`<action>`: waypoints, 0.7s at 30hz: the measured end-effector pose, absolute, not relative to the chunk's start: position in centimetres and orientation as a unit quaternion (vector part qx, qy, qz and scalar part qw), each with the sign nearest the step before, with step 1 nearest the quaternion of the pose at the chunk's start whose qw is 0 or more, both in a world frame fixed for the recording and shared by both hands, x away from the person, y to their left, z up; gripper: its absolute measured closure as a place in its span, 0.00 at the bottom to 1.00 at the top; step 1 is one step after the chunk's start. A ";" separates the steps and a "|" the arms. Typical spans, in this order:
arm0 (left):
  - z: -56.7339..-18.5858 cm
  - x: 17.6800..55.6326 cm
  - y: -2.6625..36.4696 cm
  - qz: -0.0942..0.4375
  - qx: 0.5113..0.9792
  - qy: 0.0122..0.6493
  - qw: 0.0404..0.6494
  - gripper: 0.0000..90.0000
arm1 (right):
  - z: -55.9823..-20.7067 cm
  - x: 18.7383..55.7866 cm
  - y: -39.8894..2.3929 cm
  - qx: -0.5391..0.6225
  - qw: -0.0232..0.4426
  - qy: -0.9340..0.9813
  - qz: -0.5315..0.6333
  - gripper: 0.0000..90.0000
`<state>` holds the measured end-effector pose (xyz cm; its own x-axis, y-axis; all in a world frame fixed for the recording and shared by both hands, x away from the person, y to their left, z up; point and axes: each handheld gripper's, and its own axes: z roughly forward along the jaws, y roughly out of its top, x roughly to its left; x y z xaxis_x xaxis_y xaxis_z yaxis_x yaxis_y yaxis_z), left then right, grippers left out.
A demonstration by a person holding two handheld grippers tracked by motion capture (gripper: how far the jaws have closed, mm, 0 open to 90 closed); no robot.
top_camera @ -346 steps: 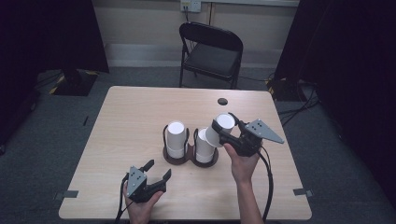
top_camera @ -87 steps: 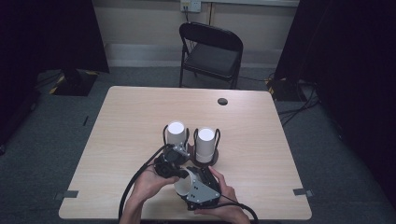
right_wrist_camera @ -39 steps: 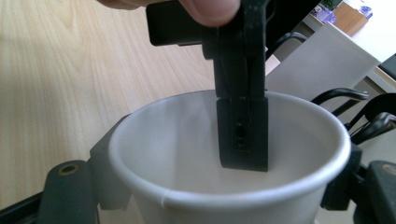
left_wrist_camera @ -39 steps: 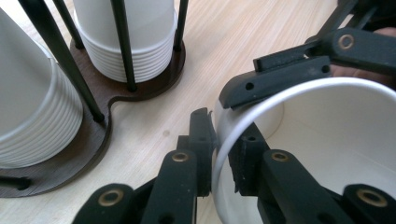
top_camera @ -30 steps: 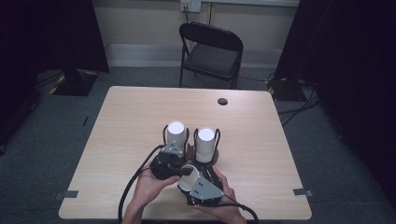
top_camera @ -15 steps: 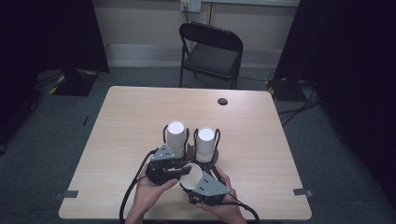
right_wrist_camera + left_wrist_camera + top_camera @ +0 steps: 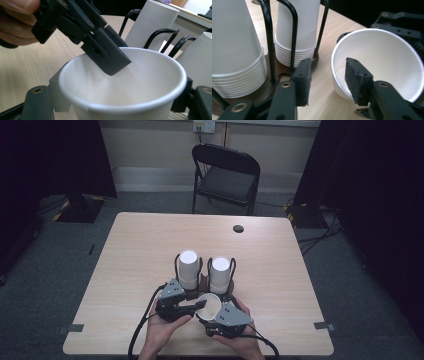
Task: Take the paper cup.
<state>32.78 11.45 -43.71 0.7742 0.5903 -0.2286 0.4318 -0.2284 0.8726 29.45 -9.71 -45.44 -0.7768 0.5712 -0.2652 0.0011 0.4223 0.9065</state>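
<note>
The left gripper's (image 7: 327, 82) fingers (image 7: 358, 81), just opening, straddle the rim of the white paper cup (image 7: 208, 306) at lower centre of the high view without pressing it, while the right gripper (image 7: 220, 317) clamps its body.

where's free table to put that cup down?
Bare table lies left of the cup stacks, and right of them out to the right edge; the far half holds just a small dark disc. Crowded: the near middle, where both grippers, left and right, meet at the cup in front of the rack.
</note>
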 end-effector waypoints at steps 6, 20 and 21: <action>-44.1 32.7 11.9 0.088 0.766 0.345 0.535 0.47 | -45.7 29.7 -10.0 0.190 0.267 0.795 0.510 0.27; -44.9 32.3 12.8 0.132 0.742 0.373 0.541 0.27 | -46.0 30.2 -11.2 0.228 0.265 0.789 0.505 0.28; -45.1 32.3 12.9 0.133 0.740 0.375 0.542 0.26 | -46.0 30.2 -11.4 0.234 0.263 0.785 0.509 0.28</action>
<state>32.25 12.89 -45.06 0.6839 0.6988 -0.2098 0.4113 -0.1317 0.9019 30.21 -11.37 -46.00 -0.7518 0.6356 -0.1753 0.0992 0.3719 0.9230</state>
